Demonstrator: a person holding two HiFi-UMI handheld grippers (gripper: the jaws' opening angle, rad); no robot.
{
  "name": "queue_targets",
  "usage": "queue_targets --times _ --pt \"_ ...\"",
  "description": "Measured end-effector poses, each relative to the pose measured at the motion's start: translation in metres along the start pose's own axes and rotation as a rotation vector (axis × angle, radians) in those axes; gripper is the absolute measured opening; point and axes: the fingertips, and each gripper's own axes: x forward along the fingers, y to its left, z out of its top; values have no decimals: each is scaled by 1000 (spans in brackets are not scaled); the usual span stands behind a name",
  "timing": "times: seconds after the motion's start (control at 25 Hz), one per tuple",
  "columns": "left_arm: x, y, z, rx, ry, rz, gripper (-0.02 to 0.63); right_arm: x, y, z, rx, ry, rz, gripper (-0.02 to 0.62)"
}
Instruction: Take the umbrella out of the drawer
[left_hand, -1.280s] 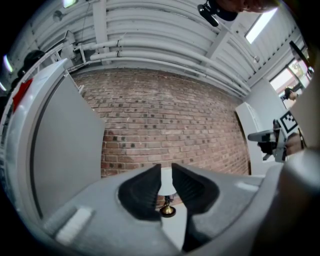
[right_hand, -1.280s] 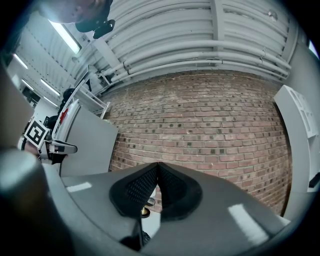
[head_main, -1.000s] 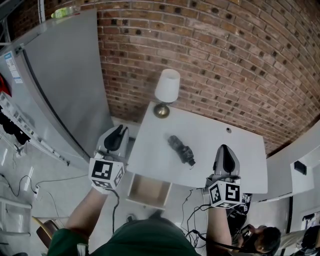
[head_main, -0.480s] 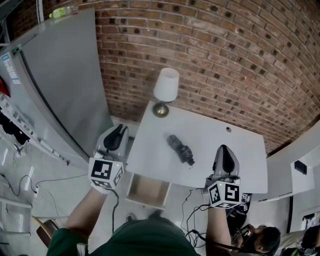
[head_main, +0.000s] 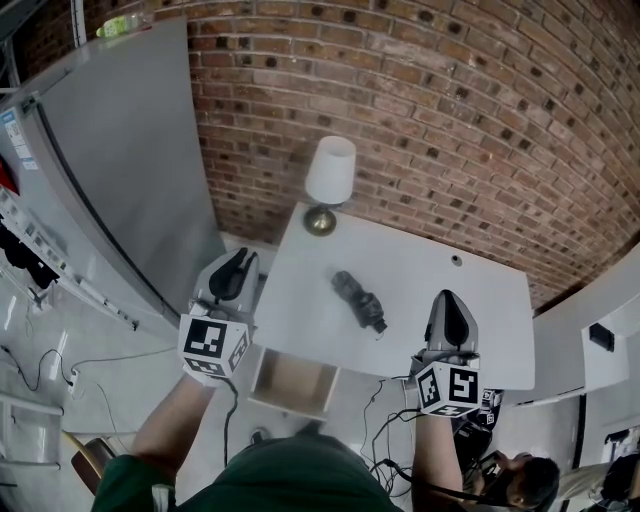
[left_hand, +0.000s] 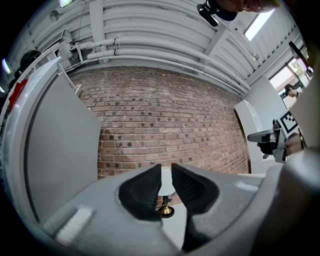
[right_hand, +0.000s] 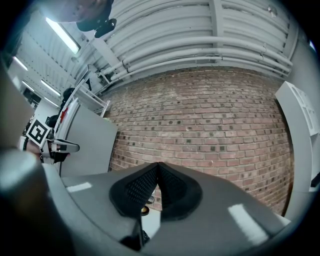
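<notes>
Umbrella out on the table, both grippers empty beside it.

The folded black umbrella (head_main: 360, 300) lies on the white table (head_main: 480, 300), between the two grippers and touching neither: the left gripper (head_main: 237, 262) hangs off the table's left edge, the right gripper (head_main: 452, 298) sits over its front right. The left jaws stand a narrow slit apart with nothing in them; the right jaws are pressed together on nothing. The drawer (head_main: 295, 385) stands open below the front edge. Stickers (head_main: 22, 130) on the grey cabinet carry print, probably labels, too small to read.
</notes>
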Motion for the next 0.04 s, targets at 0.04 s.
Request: queue_targets --times 0.04 --pt "1 -1 0 0 1 -1 61 0 -2 0 0 1 1 0"
